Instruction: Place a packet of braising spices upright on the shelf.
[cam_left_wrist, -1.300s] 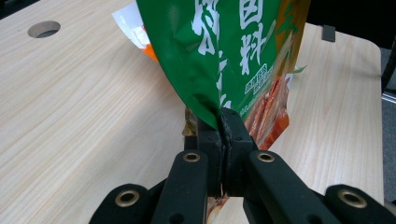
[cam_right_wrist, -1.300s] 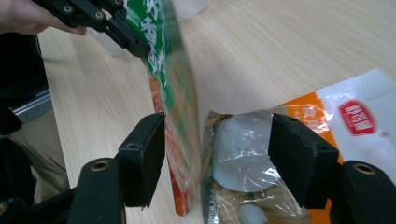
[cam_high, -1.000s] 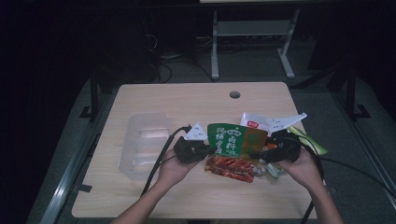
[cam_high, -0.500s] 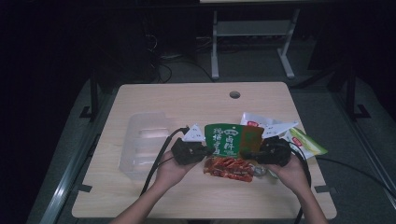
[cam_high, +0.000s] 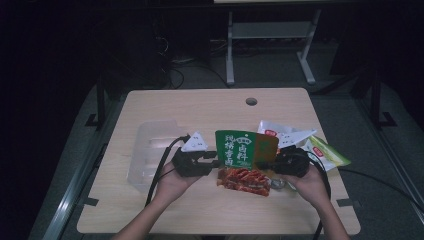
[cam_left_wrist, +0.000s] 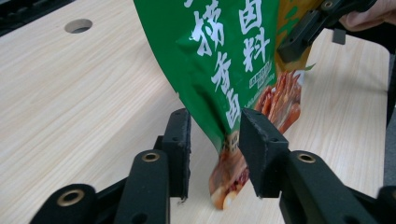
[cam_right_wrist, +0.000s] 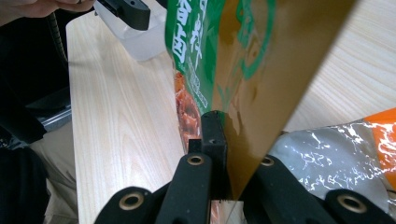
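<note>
Two grippers: right gripper (cam_right_wrist: 223, 154) pinches glossy green pouch (cam_high: 239, 149); left gripper (cam_left_wrist: 215, 151) gapes around it.

One camera is looking down on the whole worktop (cam_high: 200, 107) from high up. Two others are riding close on the grippers, both seeing the green snack bag (cam_left_wrist: 219, 51).

Green snack pouch up on edge at the table's near side

The green pouch (cam_high: 245, 155) stands upright with its white-lettered face to the high camera, an orange-brown panel on its right, red food printed along the bottom, which looks to touch the wood; its right edge is pinched, its left edge sits between open jaws.
</note>
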